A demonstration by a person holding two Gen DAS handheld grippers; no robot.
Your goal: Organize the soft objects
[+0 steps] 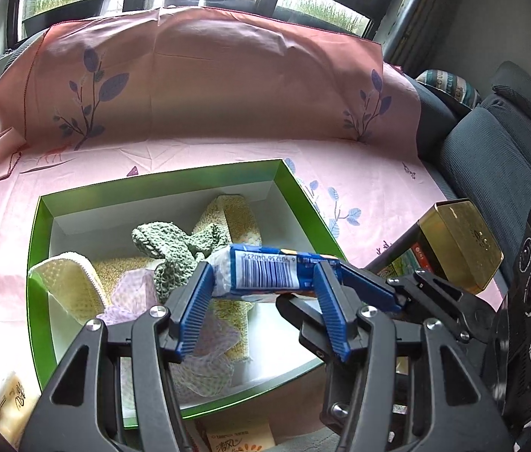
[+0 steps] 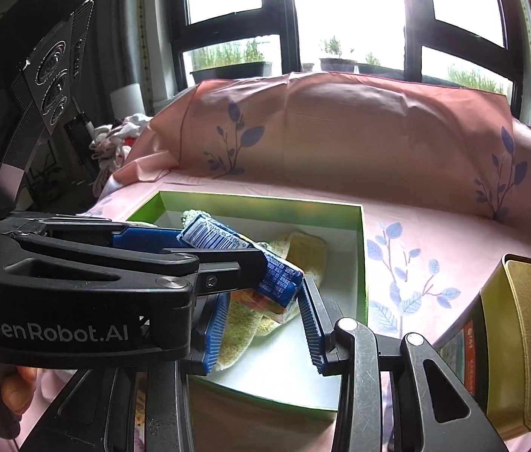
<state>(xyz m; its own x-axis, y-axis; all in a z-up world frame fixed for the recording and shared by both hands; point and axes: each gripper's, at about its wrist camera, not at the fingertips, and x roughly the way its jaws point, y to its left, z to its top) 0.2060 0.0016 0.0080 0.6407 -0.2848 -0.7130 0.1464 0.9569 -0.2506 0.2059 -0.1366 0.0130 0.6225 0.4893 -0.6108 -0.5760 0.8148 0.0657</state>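
A blue tissue packet (image 1: 269,275) with a barcode hangs just above an open green box (image 1: 209,177). My left gripper (image 1: 263,269) is shut on it, one blue finger at each side. My right gripper (image 1: 356,280) comes in from the right and holds the packet's far end. In the right wrist view the packet (image 2: 276,282) sits between the right gripper (image 2: 267,293) pads, while the left gripper (image 2: 224,252) crosses in from the left, clamped on it. The box (image 2: 265,201) holds a green knitted cloth (image 1: 175,248), yellow waffle cloths (image 1: 73,282) and a lilac checked cloth (image 1: 133,293).
A gold tin (image 1: 461,241) stands right of the box, close beside the right gripper. Pale tissue packs (image 1: 2,395) lie at the box's near left corner. Pink leaf-print sheet (image 1: 209,75) covers the seat and backrest. A grey cushion (image 1: 491,158) sits right.
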